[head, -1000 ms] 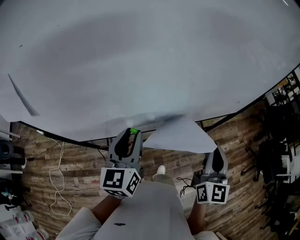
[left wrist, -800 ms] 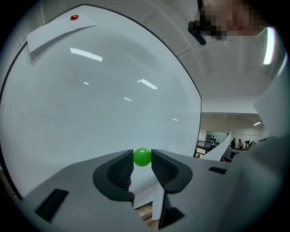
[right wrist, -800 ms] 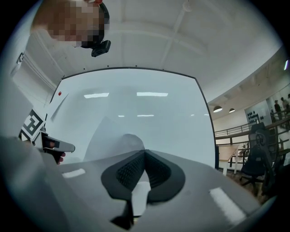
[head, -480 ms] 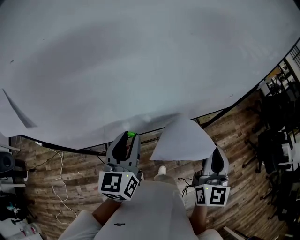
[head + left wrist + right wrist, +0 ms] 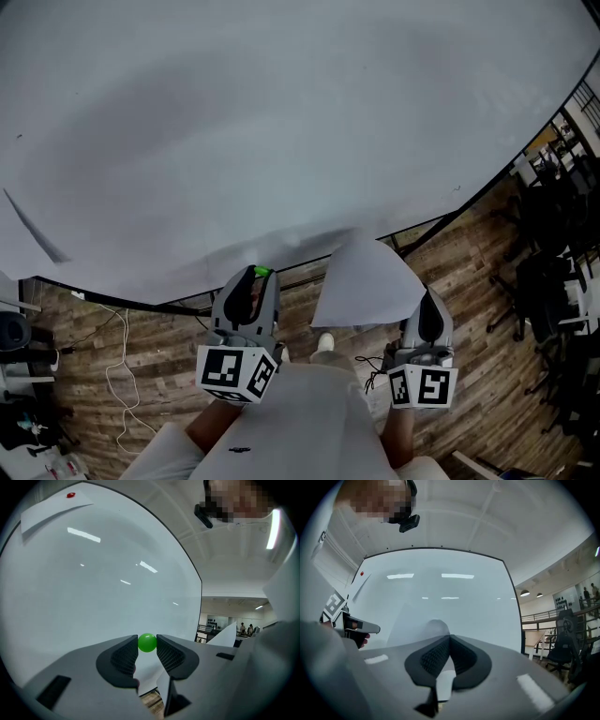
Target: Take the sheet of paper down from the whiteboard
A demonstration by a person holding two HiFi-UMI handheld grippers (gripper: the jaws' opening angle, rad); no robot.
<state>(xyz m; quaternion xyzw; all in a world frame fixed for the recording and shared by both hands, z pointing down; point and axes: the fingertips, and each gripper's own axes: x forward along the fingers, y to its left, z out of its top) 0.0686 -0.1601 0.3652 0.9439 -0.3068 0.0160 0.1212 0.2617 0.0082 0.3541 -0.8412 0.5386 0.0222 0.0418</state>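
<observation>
The white sheet of paper (image 5: 366,281) hangs free just below the whiteboard (image 5: 281,122), and my right gripper (image 5: 427,298) is shut on its right corner. In the right gripper view the sheet (image 5: 417,625) runs up from between the closed jaws of the right gripper (image 5: 449,639). My left gripper (image 5: 258,274) sits left of the sheet, shut on a small green ball magnet (image 5: 147,642). In the left gripper view the left gripper (image 5: 147,645) points at the board, and the sheet's edge (image 5: 227,635) shows at the right.
A second sheet (image 5: 33,230) sits at the board's far left, pinned by a red magnet (image 5: 70,495). The board's dark lower frame (image 5: 187,298) runs just ahead of both grippers. On the wooden floor lie a white cable (image 5: 117,366) and black chairs (image 5: 553,281).
The sheet in my right gripper has swung from lying wide and flat towards the left to standing narrower and more upright. Both grippers have stayed nearly in place.
</observation>
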